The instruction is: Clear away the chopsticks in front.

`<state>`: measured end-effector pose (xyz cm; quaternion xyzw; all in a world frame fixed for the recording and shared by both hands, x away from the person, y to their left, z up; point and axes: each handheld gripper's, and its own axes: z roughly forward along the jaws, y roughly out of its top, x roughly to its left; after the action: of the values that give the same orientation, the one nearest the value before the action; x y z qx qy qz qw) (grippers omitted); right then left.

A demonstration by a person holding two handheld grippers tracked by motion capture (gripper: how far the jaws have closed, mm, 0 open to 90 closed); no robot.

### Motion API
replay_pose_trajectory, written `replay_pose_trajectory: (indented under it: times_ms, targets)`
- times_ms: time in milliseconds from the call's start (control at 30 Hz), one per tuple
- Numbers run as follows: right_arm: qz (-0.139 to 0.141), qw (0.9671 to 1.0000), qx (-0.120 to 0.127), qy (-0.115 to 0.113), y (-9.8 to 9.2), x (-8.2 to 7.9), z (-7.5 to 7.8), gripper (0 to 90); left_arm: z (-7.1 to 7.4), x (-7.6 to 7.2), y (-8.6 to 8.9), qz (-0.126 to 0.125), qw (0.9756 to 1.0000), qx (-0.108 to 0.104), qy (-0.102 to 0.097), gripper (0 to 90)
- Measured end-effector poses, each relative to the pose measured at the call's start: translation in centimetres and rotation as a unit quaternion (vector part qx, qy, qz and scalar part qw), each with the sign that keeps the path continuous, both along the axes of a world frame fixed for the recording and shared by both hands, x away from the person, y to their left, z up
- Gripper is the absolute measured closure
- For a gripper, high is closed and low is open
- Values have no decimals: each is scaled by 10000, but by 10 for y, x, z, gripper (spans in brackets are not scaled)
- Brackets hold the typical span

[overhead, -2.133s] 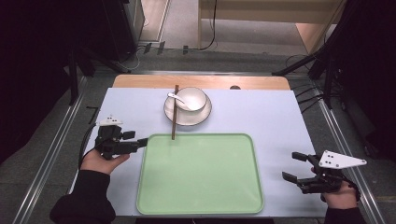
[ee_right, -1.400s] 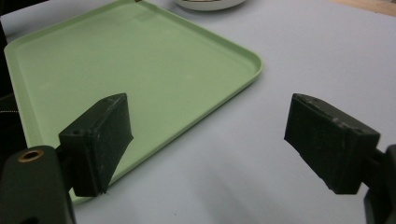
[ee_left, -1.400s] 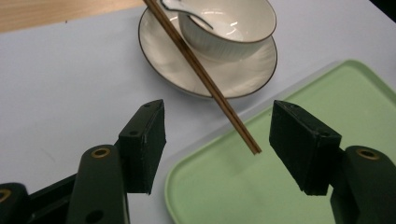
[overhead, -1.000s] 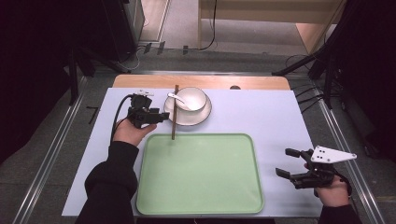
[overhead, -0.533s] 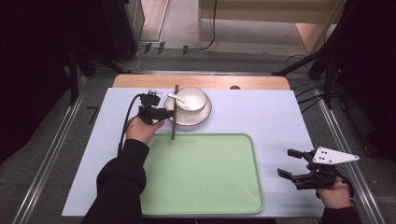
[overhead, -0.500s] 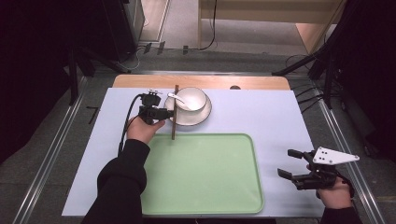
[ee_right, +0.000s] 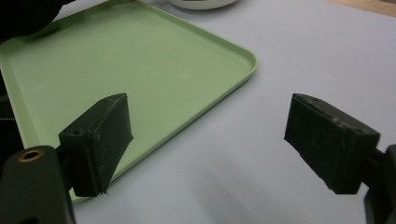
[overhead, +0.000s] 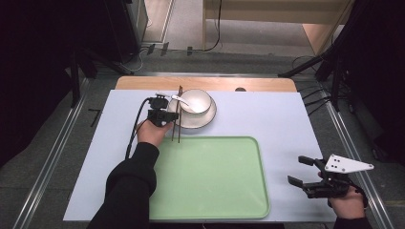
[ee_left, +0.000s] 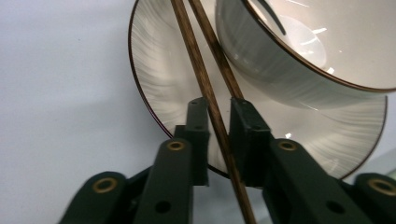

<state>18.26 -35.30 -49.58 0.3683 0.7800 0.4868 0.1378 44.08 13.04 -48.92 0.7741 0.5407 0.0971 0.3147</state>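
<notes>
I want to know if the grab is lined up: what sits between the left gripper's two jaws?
In the left gripper view, one of the two chopsticks runs between the left gripper's jaws, over the plate rim.

The left claw (overhead: 173,116) has crossed from the table's left edge to straddle the chopsticks (overhead: 177,121).

Light: bright, even on the table (overhead: 286,119); surroundings dark.
Glare: streaks on the plate (ee_left: 159,88) and bowl (ee_left: 299,56).
Blur: close jaws soft in both gripper views.
</notes>
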Motion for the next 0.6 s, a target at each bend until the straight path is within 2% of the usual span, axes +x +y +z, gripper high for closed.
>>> replay_pose_trajectory:
  times_ms: [167,467,600]
  targets:
    - [-14,10000,-24,-10,-1,-4,0,151,-3,5,2,203,9995,-202,92,814]
    - [-45,10000,-42,12,-3,-6,0,151,-6,7,0,320,9992,-163,149,841]
    - [-37,10000,-49,24,-3,-6,0,151,-6,9,2,395,9986,-284,195,852]
